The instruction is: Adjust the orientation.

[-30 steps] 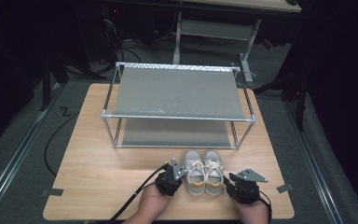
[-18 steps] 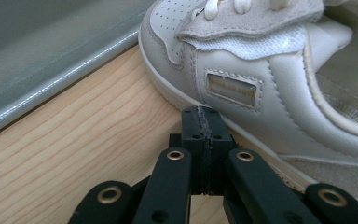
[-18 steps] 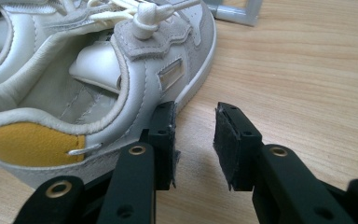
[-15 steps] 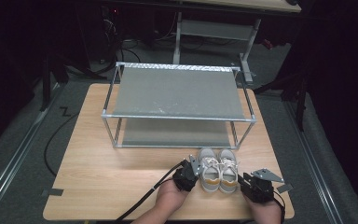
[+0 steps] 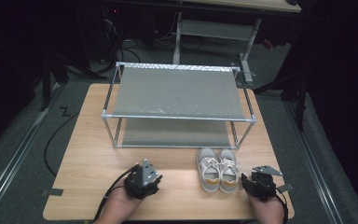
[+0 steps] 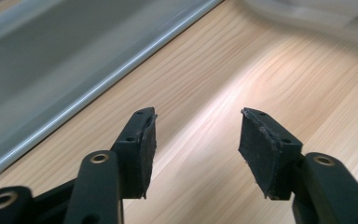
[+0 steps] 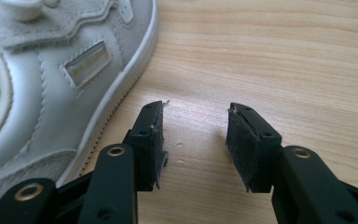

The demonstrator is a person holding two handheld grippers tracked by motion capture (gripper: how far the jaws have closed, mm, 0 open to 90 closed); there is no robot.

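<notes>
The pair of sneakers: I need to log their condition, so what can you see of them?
The pair of sneakers is white and pale grey, laced, with tan heel patches and white soles. They stand upright side by side on the wooden table, toes toward the rack, untouched, beside the open right gripper.

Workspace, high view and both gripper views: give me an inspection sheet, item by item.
Surface: wooden table, bare wood around the things.
Job's things: pair of white sneakers side by side, toes toward the two-tier shoe rack; rack shelves bare.
Clutter: nothing seen.
Grippers: left gripper open, jaws just opening, nothing between; right gripper open beside the sneakers, nothing between.
Cables: black cable on the floor at left.
Surroundings: dark room, grey floor, metal frame behind.
</notes>
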